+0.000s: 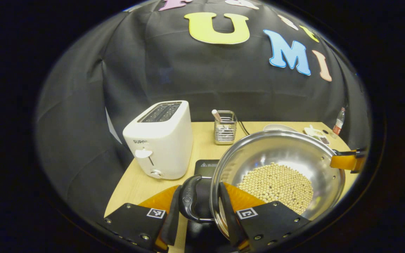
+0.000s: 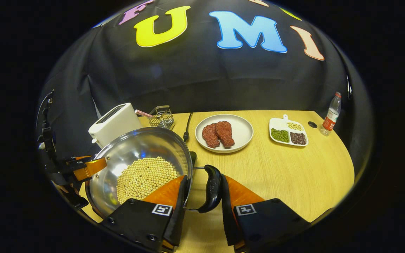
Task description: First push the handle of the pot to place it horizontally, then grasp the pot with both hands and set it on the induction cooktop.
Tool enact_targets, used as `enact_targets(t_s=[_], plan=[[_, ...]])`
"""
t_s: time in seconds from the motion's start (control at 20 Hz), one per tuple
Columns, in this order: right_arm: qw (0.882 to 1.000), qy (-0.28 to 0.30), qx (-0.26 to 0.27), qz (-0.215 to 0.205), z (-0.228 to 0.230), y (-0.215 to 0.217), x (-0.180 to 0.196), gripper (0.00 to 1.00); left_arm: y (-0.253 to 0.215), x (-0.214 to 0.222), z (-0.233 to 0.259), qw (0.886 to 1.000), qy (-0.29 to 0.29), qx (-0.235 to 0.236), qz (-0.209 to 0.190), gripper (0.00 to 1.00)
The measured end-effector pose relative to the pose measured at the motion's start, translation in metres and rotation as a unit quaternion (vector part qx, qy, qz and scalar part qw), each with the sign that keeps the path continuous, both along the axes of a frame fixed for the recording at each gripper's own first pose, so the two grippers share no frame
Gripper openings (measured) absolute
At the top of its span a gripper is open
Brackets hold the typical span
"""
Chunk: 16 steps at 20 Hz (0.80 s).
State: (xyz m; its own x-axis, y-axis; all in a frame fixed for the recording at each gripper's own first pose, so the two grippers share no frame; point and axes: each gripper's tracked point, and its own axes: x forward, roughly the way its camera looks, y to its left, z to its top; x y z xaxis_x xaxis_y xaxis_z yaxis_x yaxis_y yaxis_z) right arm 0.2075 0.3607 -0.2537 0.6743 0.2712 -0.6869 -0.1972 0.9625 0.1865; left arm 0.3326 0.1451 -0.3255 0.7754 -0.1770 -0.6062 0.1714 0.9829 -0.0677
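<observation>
Here the pot (image 1: 283, 175), holding pale beans (image 1: 276, 186), is sitting just above the table (image 2: 294, 175) over the dark induction cooktop (image 1: 206, 166), with a gripper at each side handle. The left gripper (image 1: 199, 207) is straddling the near loop handle (image 1: 192, 200); its fingers are standing close on either side, though firm pressing cannot be told. The right gripper (image 2: 204, 196) is likewise bracketing the opposite handle (image 2: 211, 189), jaws narrowed around it. Crowding the left side are a white toaster (image 1: 160, 140) and a wire holder (image 1: 225, 128). Lying beyond the pot are a plate of meat (image 2: 239, 130), a divided dish (image 2: 288, 133) and a bottle (image 2: 330, 114) near the table's far right edge. Open tabletop is stretching to the right of the pot
</observation>
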Motion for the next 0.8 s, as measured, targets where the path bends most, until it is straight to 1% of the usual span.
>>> enact_targets(t_s=[0.05,0.1,0.15,0.2,0.25,0.3,0.35,0.4,0.45,0.5,0.55,0.6,0.65,0.7,0.75,0.8], plan=[[1.000,0.002,0.001,0.001,-0.001,0.003,0.000,0.48,0.002,0.000,-0.002,1.000,0.001,-0.001,-0.001,0.60],[1.000,0.003,0.003,0.001,-0.002,0.006,0.000,0.51,0.005,0.002,-0.002,1.000,0.001,0.000,-0.003,0.60],[1.000,0.005,0.005,0.001,-0.004,0.008,0.000,0.48,0.006,0.002,-0.002,1.000,0.001,0.003,-0.005,0.58],[1.000,0.006,0.006,0.000,-0.004,0.010,0.000,0.51,0.006,0.001,-0.001,1.000,0.001,0.006,-0.006,0.58],[1.000,0.009,0.006,0.000,-0.005,0.010,0.000,0.48,0.007,0.002,0.000,1.000,0.000,0.008,-0.006,0.58],[1.000,0.011,0.006,0.001,-0.008,0.011,-0.001,0.48,0.008,0.003,0.001,1.000,-0.001,0.009,-0.006,0.60],[1.000,0.014,0.008,0.003,-0.009,0.012,-0.001,0.49,0.009,0.003,0.001,1.000,-0.002,0.012,-0.002,0.58],[1.000,0.015,0.012,0.005,-0.009,0.014,-0.002,0.50,0.010,0.004,0.002,1.000,-0.005,0.017,0.000,0.60],[1.000,0.013,0.016,0.011,-0.008,0.016,-0.003,0.57,0.011,0.004,0.001,1.000,-0.009,0.025,0.004,0.63],[1.000,0.005,0.017,0.018,-0.005,0.018,-0.005,0.59,0.014,0.005,0.002,0.999,-0.014,0.034,0.009,0.65],[1.000,-0.008,0.017,0.023,0.002,0.017,-0.004,0.63,0.015,0.007,0.004,0.999,-0.022,0.036,0.015,0.67],[0.999,-0.022,0.015,0.024,0.006,0.015,-0.003,0.83,0.015,0.009,0.008,0.999,-0.031,0.036,0.022,0.69],[0.999,-0.036,0.011,0.021,0.014,0.010,-0.002,0.98,0.016,0.011,0.011,0.998,-0.041,0.037,0.030,0.73],[0.999,-0.049,0.010,0.020,0.021,0.005,-0.002,0.94,0.018,0.013,0.017,0.997,-0.052,0.039,0.037,0.78],[0.998,-0.062,0.009,0.017,0.031,-0.001,-0.002,0.98,0.019,0.014,0.024,0.996,-0.065,0.042,0.044,0.81],[0.997,-0.077,0.010,0.012,0.040,-0.007,-0.002,0.98,0.020,0.015,0.031,0.995,-0.077,0.041,0.049,0.81]])
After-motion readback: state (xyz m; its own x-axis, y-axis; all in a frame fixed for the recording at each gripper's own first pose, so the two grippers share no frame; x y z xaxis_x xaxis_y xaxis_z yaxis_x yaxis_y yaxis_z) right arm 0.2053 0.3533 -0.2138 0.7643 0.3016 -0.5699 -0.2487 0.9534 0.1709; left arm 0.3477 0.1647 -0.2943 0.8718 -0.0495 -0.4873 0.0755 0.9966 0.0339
